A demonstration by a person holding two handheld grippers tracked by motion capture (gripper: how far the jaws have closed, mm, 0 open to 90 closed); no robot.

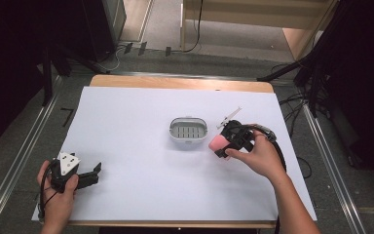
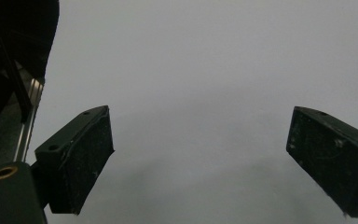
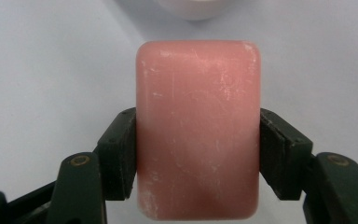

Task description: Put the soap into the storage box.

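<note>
Worktop (image 1: 141, 165) under a white sheet carries everything, and reading from its left edge the first thing met is the left hand (image 1: 58, 195), near the front left corner. It holds the left gripper (image 1: 93, 173) low over the sheet, with the grey three-cornered plate on top and a cable looping down beside the wrist. In the left gripper view its fingers (image 2: 77, 158) stand wide apart, released, with bare white sheet between them and nothing held.

Farther right, about the middle of the sheet, sits a white soap dish (image 1: 188, 131), an oval tray with a slotted grey floor. Its inside looks bare of anything.

Just right of the dish comes the pink soap bar (image 1: 217, 142), held off the sheet and close to the dish's right rim, though whether they touch cannot be told from the high view. The right gripper (image 1: 220, 146) has it, with the right hand (image 1: 253, 155) wrapped around the gripper body and the forearm running down to the lower right. In the right gripper view the fingers (image 3: 121, 154) are clenched on the bar's two long sides, and the bar (image 3: 198, 130) stands up between them, scuffed with pale marks, with a curved white edge of the dish (image 3: 193, 8) showing just beyond it.
</note>
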